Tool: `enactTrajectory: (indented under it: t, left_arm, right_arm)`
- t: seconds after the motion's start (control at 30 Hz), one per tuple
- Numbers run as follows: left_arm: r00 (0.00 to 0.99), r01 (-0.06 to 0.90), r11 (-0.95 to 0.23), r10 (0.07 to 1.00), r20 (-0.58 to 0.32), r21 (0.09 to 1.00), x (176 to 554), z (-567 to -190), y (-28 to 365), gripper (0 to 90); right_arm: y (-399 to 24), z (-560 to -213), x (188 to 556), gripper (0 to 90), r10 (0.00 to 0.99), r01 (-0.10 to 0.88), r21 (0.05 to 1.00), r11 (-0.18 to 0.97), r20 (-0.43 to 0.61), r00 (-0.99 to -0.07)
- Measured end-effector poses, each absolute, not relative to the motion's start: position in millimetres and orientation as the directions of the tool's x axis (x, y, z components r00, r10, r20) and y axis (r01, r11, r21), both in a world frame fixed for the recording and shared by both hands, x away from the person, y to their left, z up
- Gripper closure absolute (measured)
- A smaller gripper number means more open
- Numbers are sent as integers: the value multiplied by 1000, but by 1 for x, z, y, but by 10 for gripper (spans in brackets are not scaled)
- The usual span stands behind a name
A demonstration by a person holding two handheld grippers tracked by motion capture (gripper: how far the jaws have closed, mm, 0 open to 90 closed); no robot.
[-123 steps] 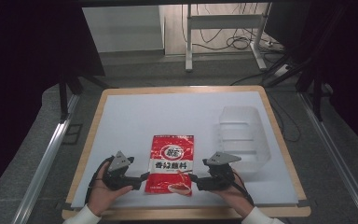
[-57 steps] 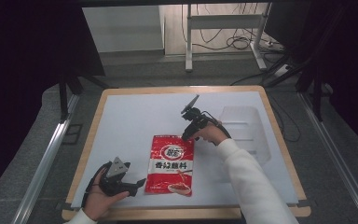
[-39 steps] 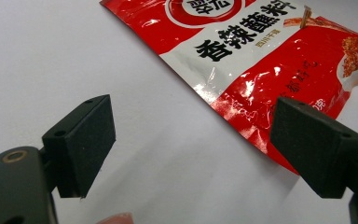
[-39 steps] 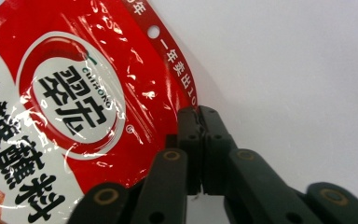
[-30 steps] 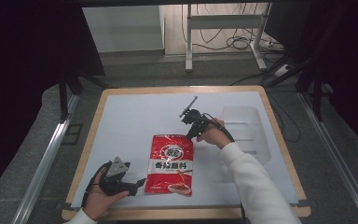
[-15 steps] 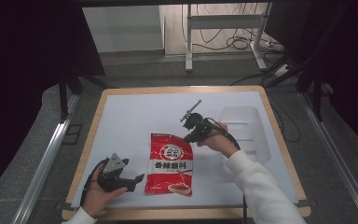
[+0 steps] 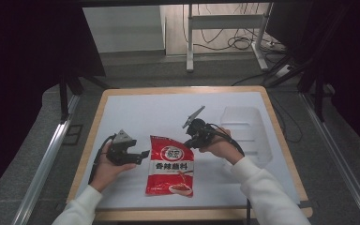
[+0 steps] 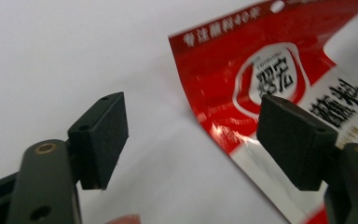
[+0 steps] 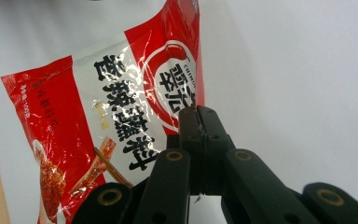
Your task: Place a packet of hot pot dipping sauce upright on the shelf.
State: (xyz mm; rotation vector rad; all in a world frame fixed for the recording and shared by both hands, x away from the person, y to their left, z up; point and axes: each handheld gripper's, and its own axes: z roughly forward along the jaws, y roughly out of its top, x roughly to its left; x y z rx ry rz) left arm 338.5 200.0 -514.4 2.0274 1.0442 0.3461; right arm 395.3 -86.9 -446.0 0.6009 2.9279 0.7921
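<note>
A red seasoning packet (image 7: 171, 164) lies on the white table top, and its far edge curls up. My right gripper (image 7: 191, 142) is shut on the packet's far right corner, with both jaws pressed together over the packet's edge (image 9: 186, 88). My left gripper (image 7: 142, 154) hovers at the packet's left edge. Its jaws stand open and have just been closing a little. In the left gripper view the packet's raised left edge (image 8: 223, 135) runs between the two pads (image 8: 103, 137) without touching either.
A clear plastic tray (image 7: 246, 133) sits on the table to the right of my right hand. A wooden rim (image 7: 90, 140) frames the white surface. Beyond the table are a stand's legs and cables (image 7: 236, 44) on the floor.
My left hand has moved away from the near edge to the packet's left side. My right hand, shut at the packet's far corner, has drawn slightly nearer, and that end now curls up.
</note>
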Motion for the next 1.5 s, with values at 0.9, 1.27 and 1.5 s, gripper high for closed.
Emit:
enactTrajectory:
  t: [0.9, 1.27, 1.5]
  left_arm:
    - [754, 390, -510, 655, 52, 766, 354, -525, 176, 780]
    - [779, 350, -535, 622, 79, 769, 342, -530, 173, 715]
    - [782, 318, -557, 612, 119, 767, 338, -531, 171, 796]
  right_arm:
    - [-89, -449, 389, 886, 375, 342, 481, 807, 29, -927]
    - [-88, -452, 389, 861, 378, 341, 472, 813, 18, -926]
    - [-89, -454, 390, 853, 379, 341, 470, 814, 16, -925]
